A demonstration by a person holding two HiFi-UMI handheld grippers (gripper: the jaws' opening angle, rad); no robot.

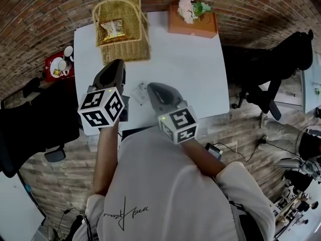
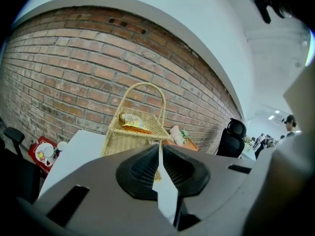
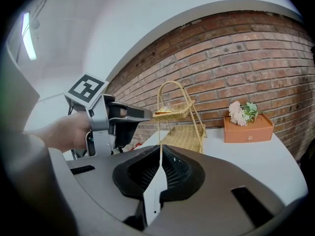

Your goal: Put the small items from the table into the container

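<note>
Both sets of jaws are pressed together, with nothing between them. Your left gripper (image 2: 160,146) hovers over the white table (image 1: 200,69) and points toward the wicker basket (image 2: 129,142) at the far edge (a yellow packet (image 2: 133,123) lies in its upper tier), well apart from it. Your right gripper (image 3: 161,149) is held just beside the left, equally empty. One small pale item (image 1: 142,93), too blurred to name, lies on the table between the two gripper tips.
</note>
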